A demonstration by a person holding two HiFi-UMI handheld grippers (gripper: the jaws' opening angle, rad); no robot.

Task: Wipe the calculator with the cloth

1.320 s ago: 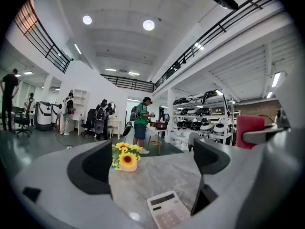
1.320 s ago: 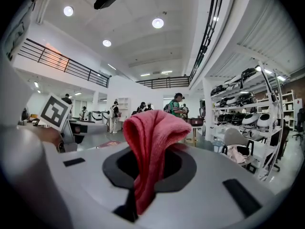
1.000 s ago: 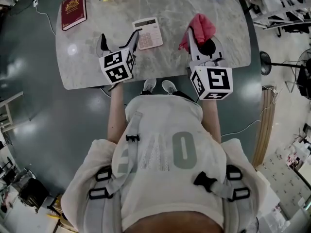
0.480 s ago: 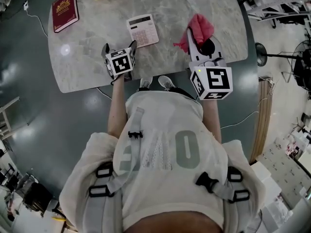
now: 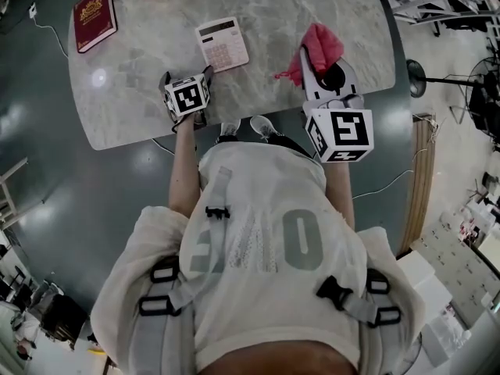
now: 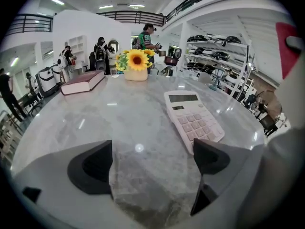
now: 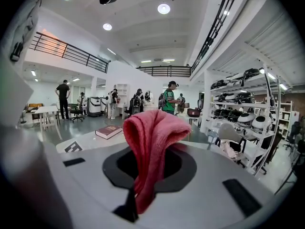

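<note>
Head view: left gripper (image 5: 187,75) held at the near edge of the marble table (image 5: 125,116), calculator (image 5: 222,44) laid just beyond it, red cloth (image 5: 322,44) carried in right gripper (image 5: 323,69), well apart from the calculator, left gripper view: jaws spread wide, only tabletop seen between them, calculator ahead to the right, right gripper view: jaws clamped on the drooping cloth.

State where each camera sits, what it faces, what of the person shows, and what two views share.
Head view: on the head, aimed down at the table; torso, arms, left gripper, right gripper.
Left gripper view: on the left gripper, facing the calculator across the table; jaws apart.
Right gripper view: on the right gripper, facing the room; jaws clamp the cloth.
Shared: calculator, head and left gripper views.
</note>
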